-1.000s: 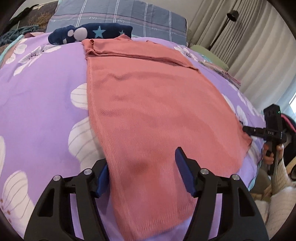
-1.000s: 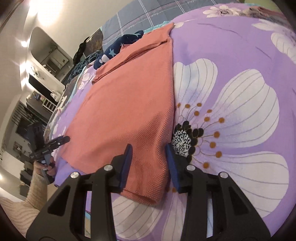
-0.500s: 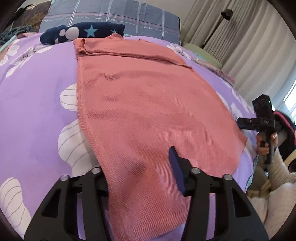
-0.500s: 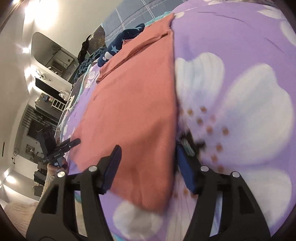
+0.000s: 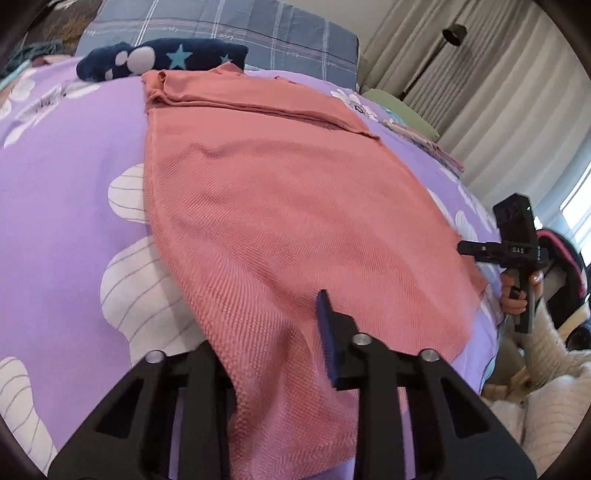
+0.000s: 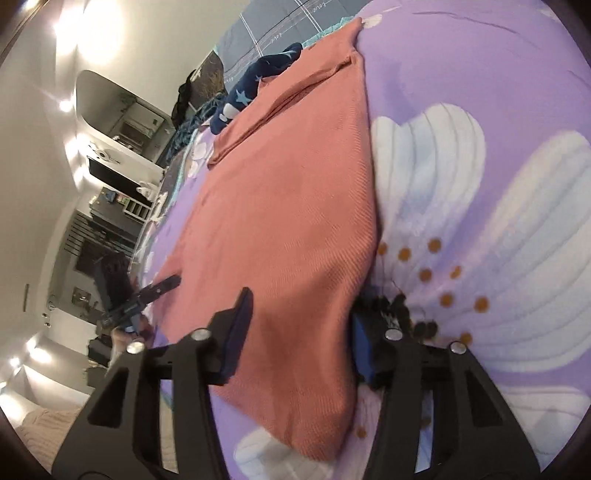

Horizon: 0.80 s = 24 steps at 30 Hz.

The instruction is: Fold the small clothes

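A salmon-pink knit garment (image 5: 280, 206) lies spread flat on a bed covered by a purple sheet with large white flowers (image 5: 66, 192), its near hem at the bed's near edge and its folded far end up toward the head of the bed. There a navy cloth with stars (image 5: 162, 61) lies touching the garment's far end, in front of a grey plaid pillow (image 5: 229, 26). The left claw (image 5: 266, 347) is at the near left corner of the garment with its jaws spread apart; the fabric runs between them and drapes over the left finger, hiding it, while the blue pad of the right finger stands above the cloth. The right claw (image 6: 299, 332) is at the near right corner, jaws also wide apart and straddling the garment's corner, the right finger on the sheet just beside the garment's side edge.
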Each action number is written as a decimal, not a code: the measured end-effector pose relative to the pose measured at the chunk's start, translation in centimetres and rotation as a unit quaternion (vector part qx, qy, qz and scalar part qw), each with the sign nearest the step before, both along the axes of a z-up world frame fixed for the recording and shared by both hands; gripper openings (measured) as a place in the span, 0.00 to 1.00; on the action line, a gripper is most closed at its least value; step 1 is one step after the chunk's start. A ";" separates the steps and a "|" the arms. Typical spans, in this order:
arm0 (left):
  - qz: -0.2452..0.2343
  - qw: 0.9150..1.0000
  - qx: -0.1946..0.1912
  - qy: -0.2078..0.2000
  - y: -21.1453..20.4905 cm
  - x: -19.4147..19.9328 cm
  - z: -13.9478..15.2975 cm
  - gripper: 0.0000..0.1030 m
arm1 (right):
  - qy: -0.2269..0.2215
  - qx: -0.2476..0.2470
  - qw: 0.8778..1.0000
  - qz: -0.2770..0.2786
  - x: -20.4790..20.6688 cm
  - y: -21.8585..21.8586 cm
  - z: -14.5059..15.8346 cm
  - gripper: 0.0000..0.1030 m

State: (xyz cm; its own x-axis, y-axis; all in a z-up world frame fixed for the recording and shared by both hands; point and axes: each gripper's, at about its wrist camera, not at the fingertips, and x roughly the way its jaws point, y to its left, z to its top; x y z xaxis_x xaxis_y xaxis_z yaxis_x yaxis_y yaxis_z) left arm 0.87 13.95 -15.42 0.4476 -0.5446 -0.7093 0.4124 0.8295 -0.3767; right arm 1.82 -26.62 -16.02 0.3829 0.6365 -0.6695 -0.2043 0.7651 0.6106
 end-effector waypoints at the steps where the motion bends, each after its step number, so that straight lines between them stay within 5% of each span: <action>1: -0.006 1.000 0.001 -0.003 0.0 -0.4 0.1 0.20 | -0.001 -0.021 1.000 0.011 -0.6 0.5 0.1 0.12; 5: -0.029 0.999 0.007 -0.020 -0.2 -2.0 0.7 0.02 | -0.018 -0.031 0.999 0.011 -2.7 0.4 0.9 0.03; 8: -0.023 0.997 -0.013 -0.066 0.0 -3.0 3.9 0.01 | -0.054 0.075 0.995 -0.022 -2.5 -2.0 3.9 0.03; 10: -0.016 0.993 -0.026 -0.112 0.3 -4.2 6.9 0.01 | -0.087 0.083 0.992 -0.027 -2.8 -2.2 6.1 0.03; 18: -0.011 0.969 -0.071 -0.234 1.2 -12.1 15.8 0.02 | -0.231 0.047 0.972 -0.024 -11.6 -3.1 16.1 0.03; 21: -0.012 0.972 -0.052 -0.229 0.3 -13.5 15.8 0.02 | -0.260 -0.016 0.965 -0.041 -15.1 -2.9 17.1 0.05; 24: -0.024 0.981 -0.022 -0.190 -1.4 -11.0 13.5 0.02 | -0.221 -0.053 0.972 -0.060 -13.0 -2.1 15.1 0.06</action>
